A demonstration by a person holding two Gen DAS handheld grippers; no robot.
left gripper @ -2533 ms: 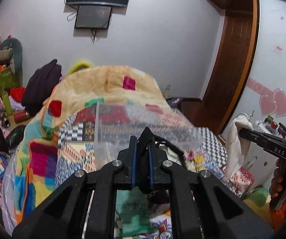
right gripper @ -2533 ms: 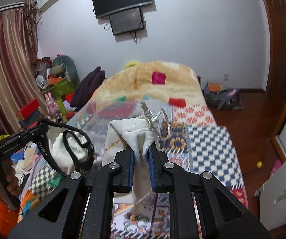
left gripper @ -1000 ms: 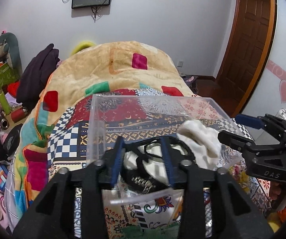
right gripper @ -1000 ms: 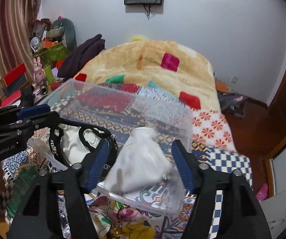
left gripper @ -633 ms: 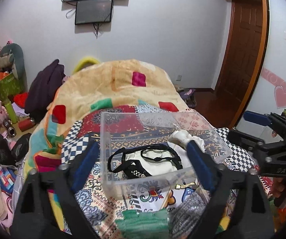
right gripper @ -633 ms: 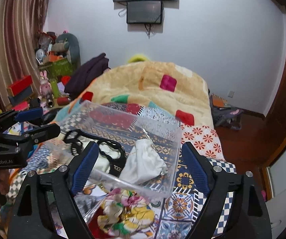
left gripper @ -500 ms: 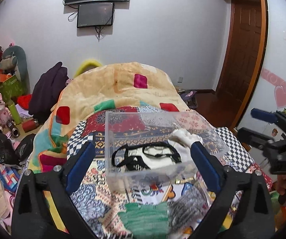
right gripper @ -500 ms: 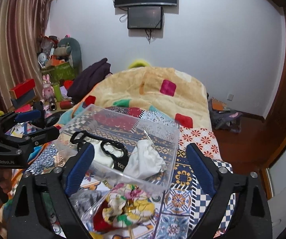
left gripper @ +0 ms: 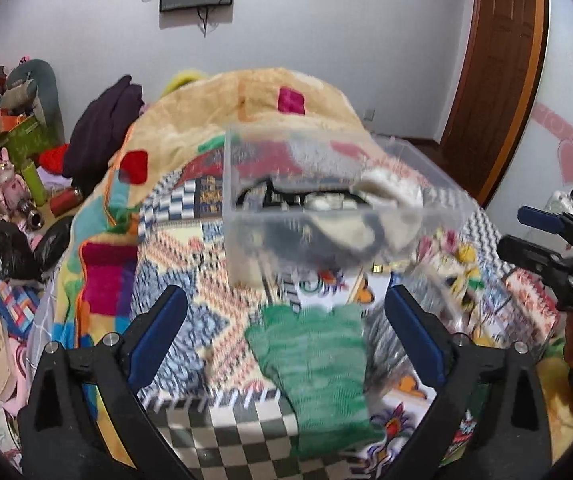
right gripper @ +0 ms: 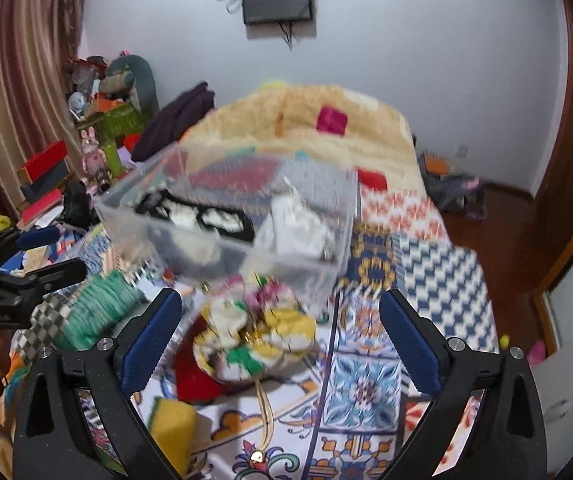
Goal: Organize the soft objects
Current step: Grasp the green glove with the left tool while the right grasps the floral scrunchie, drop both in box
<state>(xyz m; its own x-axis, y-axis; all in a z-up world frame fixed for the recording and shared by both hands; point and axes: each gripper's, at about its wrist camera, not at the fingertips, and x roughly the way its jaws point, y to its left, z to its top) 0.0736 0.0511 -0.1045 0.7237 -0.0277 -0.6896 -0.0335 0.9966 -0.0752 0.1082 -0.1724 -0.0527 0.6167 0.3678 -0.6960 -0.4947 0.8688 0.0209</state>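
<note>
A patchwork bed (left gripper: pixel 174 264) is carrying a clear box (left gripper: pixel 326 216) holding a white cloth (right gripper: pixel 298 224). A green glove (left gripper: pixel 318 360) is lying just ahead of the left tongs (left gripper: pixel 286 344); a floral bundle (right gripper: pixel 258 332) is sitting before the right tongs (right gripper: pixel 280 344). Both tongs are gaping wide, gripping nothing, hovering over the bed's near edge.

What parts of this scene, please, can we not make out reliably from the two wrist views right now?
- Clear bin contents: motion blur in both views smears the black-strapped item and the white cloth; their make is unreadable.
- Floral bundle: right view, blurred.
- Green glove: left view, its lower end blurs into the bedspread.
- Yellow sponge: right view, partly behind the right gripper.
</note>
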